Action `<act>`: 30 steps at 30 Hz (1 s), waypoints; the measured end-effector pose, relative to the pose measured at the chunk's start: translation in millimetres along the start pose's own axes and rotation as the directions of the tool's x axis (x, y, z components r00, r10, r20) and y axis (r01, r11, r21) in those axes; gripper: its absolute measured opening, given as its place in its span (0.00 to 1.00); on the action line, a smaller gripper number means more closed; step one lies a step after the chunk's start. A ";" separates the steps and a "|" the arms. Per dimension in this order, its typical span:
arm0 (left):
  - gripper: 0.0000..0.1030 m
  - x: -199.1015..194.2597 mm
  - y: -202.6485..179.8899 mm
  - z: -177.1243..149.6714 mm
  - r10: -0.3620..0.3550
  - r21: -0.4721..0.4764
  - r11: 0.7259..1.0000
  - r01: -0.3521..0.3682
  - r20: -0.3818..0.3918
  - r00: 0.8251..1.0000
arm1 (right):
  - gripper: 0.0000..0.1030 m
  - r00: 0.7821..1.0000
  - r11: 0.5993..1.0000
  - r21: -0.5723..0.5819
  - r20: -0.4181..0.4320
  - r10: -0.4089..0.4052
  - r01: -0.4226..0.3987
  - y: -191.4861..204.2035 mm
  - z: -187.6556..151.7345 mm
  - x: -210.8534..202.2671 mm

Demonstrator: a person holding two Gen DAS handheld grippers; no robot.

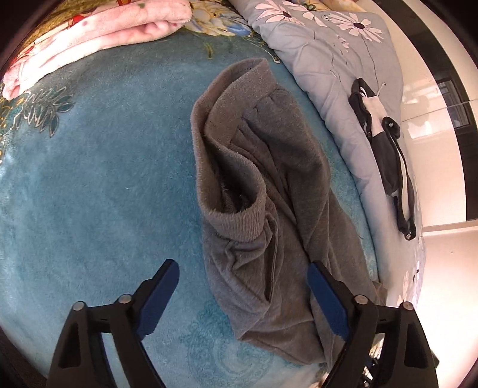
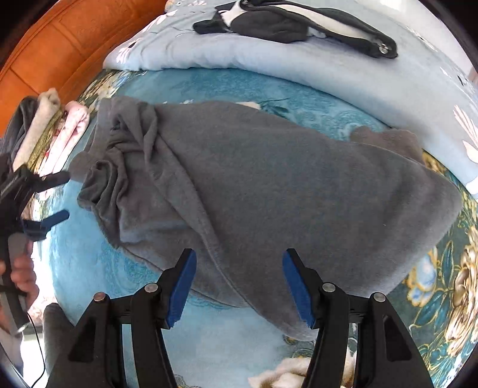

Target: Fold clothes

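Grey fleece trousers (image 1: 263, 191) lie rumpled on the teal plush bedspread (image 1: 104, 179), waistband open toward the left wrist camera. My left gripper (image 1: 243, 268) is open, its fingers either side of the trousers' near end, holding nothing. In the right wrist view the trousers (image 2: 269, 191) spread wide across the bedspread (image 2: 89, 268). My right gripper (image 2: 239, 262) is open and empty just above their near edge. The left gripper (image 2: 59, 197) shows at the far left, open beside the bunched waistband.
A folded pink blanket (image 1: 98, 32) lies at the back left. A light-blue flowered quilt (image 1: 337, 59) carries a black-and-white garment (image 1: 385, 143), also seen in the right wrist view (image 2: 292, 24). Folded clothes (image 2: 44, 128) are stacked by an orange headboard (image 2: 59, 38).
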State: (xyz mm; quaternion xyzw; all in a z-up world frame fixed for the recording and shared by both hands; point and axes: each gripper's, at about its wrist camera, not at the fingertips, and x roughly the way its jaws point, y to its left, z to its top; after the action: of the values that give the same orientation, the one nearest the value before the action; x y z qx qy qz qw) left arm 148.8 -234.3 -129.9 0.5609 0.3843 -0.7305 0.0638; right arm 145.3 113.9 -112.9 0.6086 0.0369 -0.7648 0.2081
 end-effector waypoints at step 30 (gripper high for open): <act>0.10 -37.5 116.9 -8.6 -0.076 -0.318 0.940 0.122 0.152 0.985 | 0.03 0.968 0.924 -0.321 -0.070 -0.241 0.207 56.3 -17.0 30.8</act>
State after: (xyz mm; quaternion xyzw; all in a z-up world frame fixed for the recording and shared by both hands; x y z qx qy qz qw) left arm 230.3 -322.9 -155.2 0.4710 0.5223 -0.6959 0.1451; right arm 176.0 59.5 -135.3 0.6006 0.2376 -0.7339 0.2102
